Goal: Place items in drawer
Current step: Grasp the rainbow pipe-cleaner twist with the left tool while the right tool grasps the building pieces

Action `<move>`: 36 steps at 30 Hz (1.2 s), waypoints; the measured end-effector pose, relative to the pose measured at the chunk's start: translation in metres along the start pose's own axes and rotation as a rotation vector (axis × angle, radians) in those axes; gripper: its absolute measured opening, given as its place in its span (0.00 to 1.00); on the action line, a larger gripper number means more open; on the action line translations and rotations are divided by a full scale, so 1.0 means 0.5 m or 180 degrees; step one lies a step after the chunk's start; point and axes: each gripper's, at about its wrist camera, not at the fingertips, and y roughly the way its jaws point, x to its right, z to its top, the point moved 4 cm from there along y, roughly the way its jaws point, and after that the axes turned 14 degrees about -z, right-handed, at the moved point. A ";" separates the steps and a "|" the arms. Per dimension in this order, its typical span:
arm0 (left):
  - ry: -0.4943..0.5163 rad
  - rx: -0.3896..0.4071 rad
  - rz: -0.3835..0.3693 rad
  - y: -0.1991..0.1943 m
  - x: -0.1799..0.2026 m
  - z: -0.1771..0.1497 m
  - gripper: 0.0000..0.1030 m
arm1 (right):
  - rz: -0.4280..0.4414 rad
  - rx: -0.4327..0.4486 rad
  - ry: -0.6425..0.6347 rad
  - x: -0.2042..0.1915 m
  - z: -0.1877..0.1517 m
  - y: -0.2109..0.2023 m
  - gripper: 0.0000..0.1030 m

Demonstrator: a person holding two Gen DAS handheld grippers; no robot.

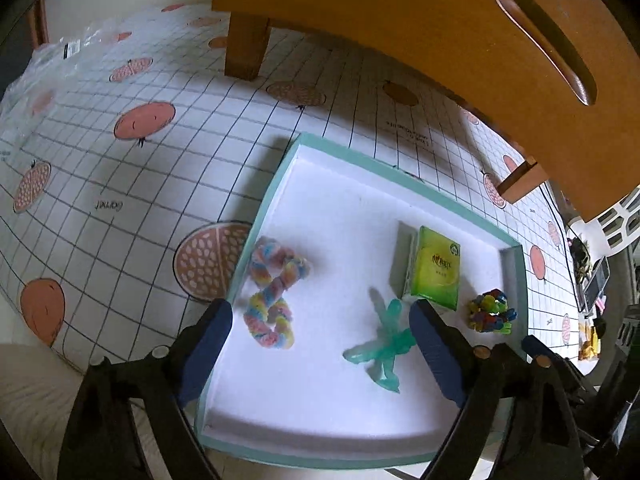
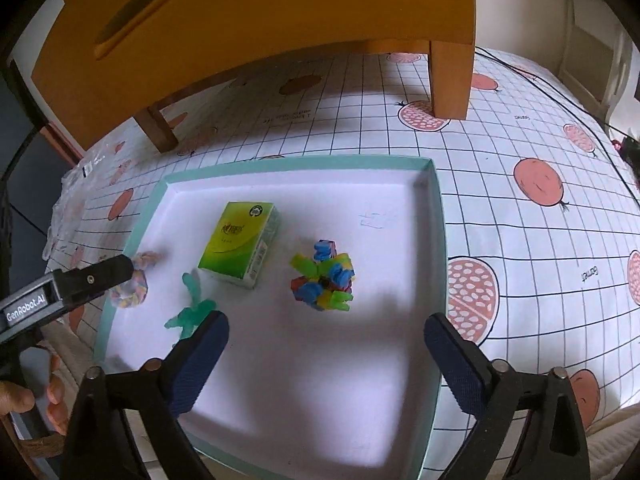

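Grippers hang wide open, holding nothing: left gripper (image 1: 320,320) low in its frame, right gripper (image 2: 326,336) likewise. Beyond, the teal tray (image 2: 438,240) holds a green packet (image 2: 238,242), block cluster (image 2: 324,276), teal toy (image 1: 384,344) and pastel braid (image 1: 272,292). Farthest, the wooden drawer unit (image 2: 248,12) fills the frame's top.

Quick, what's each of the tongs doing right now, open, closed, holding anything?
Left tongs: open, empty, above the teal tray.
Right tongs: open, empty, above the same tray.
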 end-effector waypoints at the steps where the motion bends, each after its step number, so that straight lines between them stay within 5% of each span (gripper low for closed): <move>1: -0.0032 -0.0001 -0.0002 -0.001 -0.003 -0.001 0.86 | 0.0013 -0.0002 -0.0005 -0.001 0.000 0.002 0.93; 9: -0.0077 -0.0136 -0.0038 0.027 -0.008 -0.004 0.62 | 0.0099 0.0021 -0.0042 -0.009 0.006 0.007 0.82; 17: -0.0193 -0.0148 0.0007 0.060 -0.032 0.004 0.57 | 0.0145 0.0028 0.0008 0.004 0.030 0.026 0.72; 28: 0.0126 -0.0226 0.0055 0.085 0.002 0.017 0.56 | 0.0234 -0.0085 -0.0049 -0.004 0.031 0.061 0.59; 36: 0.0163 -0.0210 0.0111 0.081 -0.004 0.008 0.44 | 0.0309 -0.0087 -0.0112 -0.013 0.028 0.065 0.39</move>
